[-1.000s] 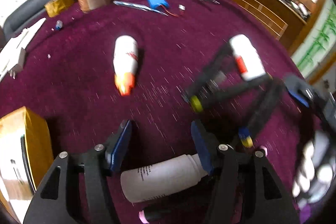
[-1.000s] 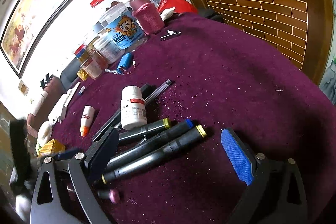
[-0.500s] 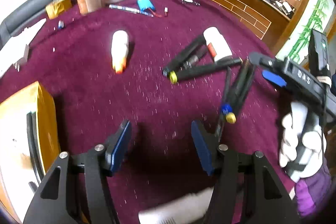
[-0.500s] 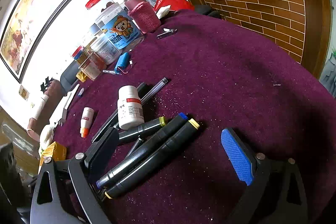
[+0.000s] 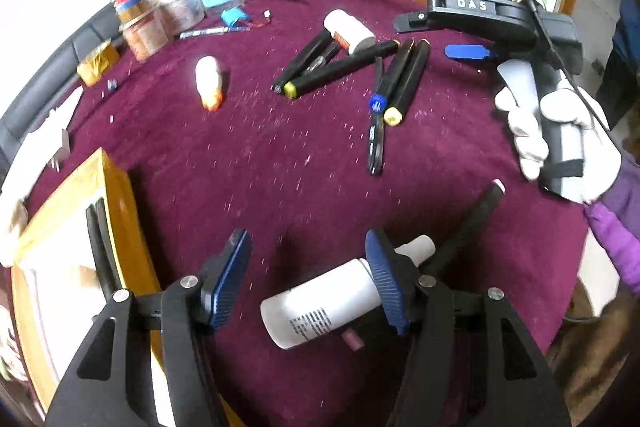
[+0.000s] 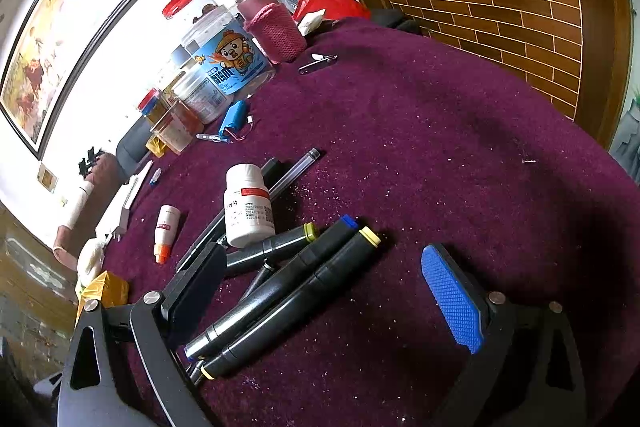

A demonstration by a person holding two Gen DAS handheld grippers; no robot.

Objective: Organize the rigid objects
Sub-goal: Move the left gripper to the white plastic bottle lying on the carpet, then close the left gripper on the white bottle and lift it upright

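Observation:
My left gripper (image 5: 308,263) is open and empty above a white bottle (image 5: 328,303) lying on the maroon cloth, with a black pen (image 5: 468,227) beside it. My right gripper (image 6: 332,283) is open and empty over two black markers (image 6: 288,299) that lie side by side; it also shows in the left wrist view (image 5: 460,39). A white pill bottle (image 6: 246,207), a third marker (image 6: 272,245) and a small orange-tipped bottle (image 6: 164,233) lie beyond. In the left wrist view the markers (image 5: 400,79) and the pill bottle (image 5: 348,31) lie mid-table.
A yellow box (image 5: 80,247) stands at the left near my left gripper. Jars (image 6: 224,67), a pink cup (image 6: 276,27), a blue battery pack (image 6: 234,117) and a nail clipper (image 6: 318,63) stand at the far edge. A brick-patterned cabinet (image 6: 500,7) is behind the table.
My left gripper swung back over the white bottle, which is again under its jaws. My right gripper crept forward over the two markers. Both stayed open.

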